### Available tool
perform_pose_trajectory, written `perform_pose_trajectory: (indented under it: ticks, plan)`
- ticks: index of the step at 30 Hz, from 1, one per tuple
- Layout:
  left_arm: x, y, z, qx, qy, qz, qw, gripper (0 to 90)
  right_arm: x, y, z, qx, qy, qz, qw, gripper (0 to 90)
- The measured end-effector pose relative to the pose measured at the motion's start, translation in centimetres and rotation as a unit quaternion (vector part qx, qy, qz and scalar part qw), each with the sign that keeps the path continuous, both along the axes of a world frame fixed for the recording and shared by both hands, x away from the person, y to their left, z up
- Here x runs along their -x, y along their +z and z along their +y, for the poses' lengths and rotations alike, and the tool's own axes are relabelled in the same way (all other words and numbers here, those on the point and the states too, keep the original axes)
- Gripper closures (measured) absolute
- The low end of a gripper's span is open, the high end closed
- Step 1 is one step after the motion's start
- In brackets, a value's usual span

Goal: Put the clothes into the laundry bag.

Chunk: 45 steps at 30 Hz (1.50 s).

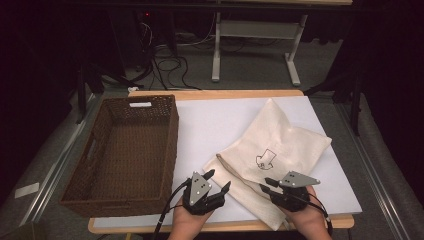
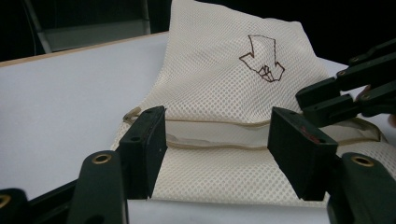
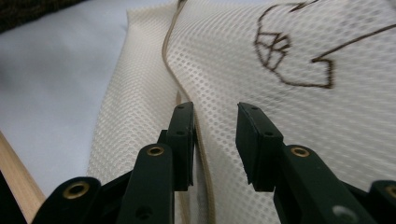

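Wicker basket [image 1: 125,155] sat at the table's [image 1: 210,125] left side, well apart from the grippers. Just right of it, the left gripper [image 1: 218,181] hovered with jaws spread, the cream mesh laundry bag's [image 1: 280,145] near edge showing between them. Farther right, the right gripper [image 1: 266,184] lay over the bag's trimmed seam [image 3: 170,65], jaws parted, pinching nothing.

Dim room, dark vignetted edges; table [image 1: 215,125] evenly lit; close views soft-focused.
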State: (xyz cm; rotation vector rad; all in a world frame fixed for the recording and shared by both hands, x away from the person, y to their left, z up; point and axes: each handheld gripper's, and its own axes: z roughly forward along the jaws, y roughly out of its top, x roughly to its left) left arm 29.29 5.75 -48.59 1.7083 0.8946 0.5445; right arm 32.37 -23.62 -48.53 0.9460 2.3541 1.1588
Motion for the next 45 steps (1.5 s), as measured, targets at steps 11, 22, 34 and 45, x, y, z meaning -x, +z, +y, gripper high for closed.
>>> perform_pose_trajectory:
  ticks: [11, 22, 34, 45]
  plan:
    - [-1.1, 0.2, -1.5, 0.005, -0.025, -0.003, 0.9997, 37.9, 0.0, 0.4, -6.4, -0.023, -0.146, -0.004, 0.989, 56.0]
    - [-1.3, 0.6, -1.2, 0.012, -0.025, -0.01, 0.9996, 37.8, -1.4, -2.4, -8.3, -0.006, -0.204, 0.068, 0.9766, 33.7]
    - [-0.5, 0.4, -0.2, 0.008, -0.003, -0.004, 1.0, 38.3, -1.8, -1.7, -6.8, 0.034, -0.167, 0.044, 0.9843, 86.4]
    - [-0.9, -0.6, 0.0, -0.015, 0.011, 0.007, 0.9998, 38.4, -2.8, -1.2, -10.0, 0.039, -0.177, 0.027, 0.9831, 86.7]
